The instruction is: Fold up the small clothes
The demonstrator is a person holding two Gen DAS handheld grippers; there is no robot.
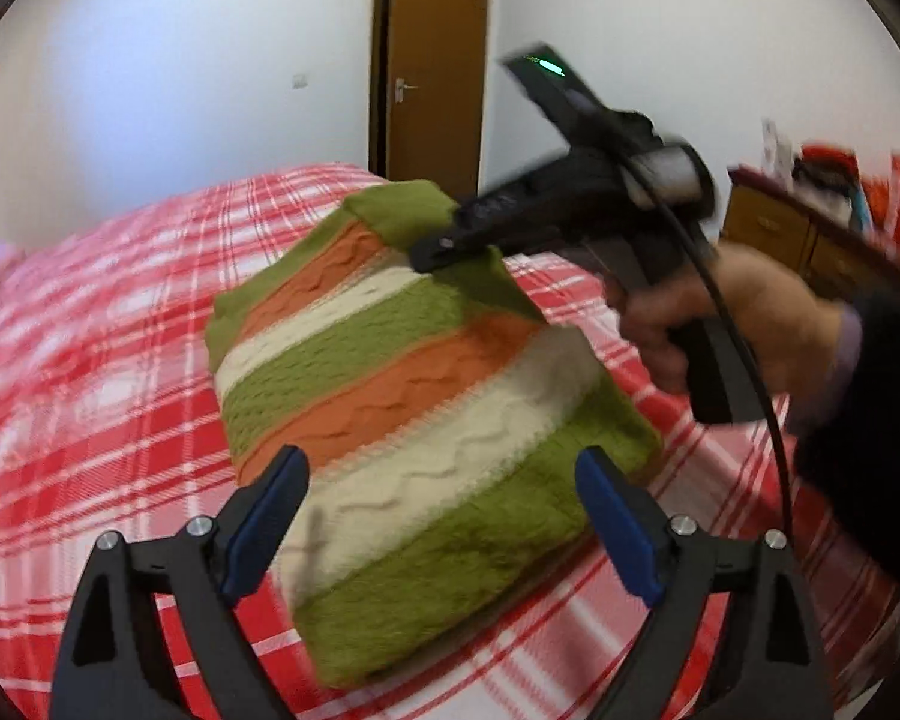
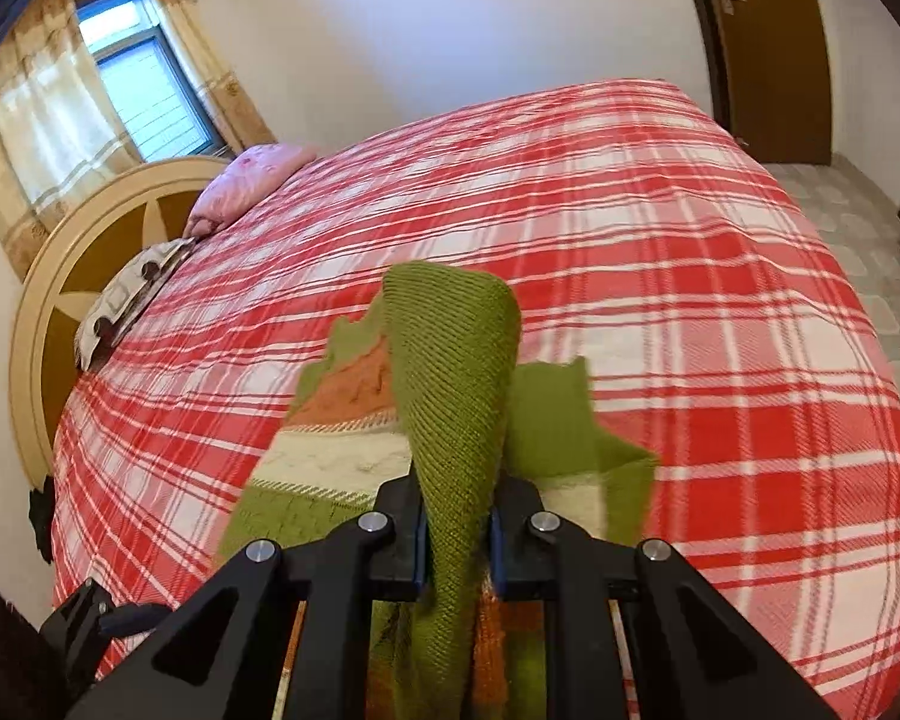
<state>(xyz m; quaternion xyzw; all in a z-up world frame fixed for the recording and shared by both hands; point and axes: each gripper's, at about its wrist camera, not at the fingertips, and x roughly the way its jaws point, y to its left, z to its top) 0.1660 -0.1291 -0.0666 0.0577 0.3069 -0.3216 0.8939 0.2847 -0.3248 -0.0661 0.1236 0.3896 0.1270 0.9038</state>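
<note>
A small knitted sweater (image 1: 426, 396) with green, orange and cream stripes lies partly folded on the red plaid bed. My left gripper (image 1: 444, 516) is open, its blue-padded fingers apart just above the sweater's near end, holding nothing. My right gripper (image 1: 432, 252) is shut on the sweater's green far edge and lifts it. In the right wrist view the right gripper (image 2: 456, 540) pinches a green fold of the sweater (image 2: 456, 384) that rises between its fingers.
The bed (image 2: 660, 276) has a red and white plaid cover. A pink pillow (image 2: 246, 180) and a round headboard (image 2: 72, 276) are at its head. A brown door (image 1: 432, 90) and a wooden dresser (image 1: 774, 228) stand beyond. Tiled floor (image 2: 858, 228) lies beside the bed.
</note>
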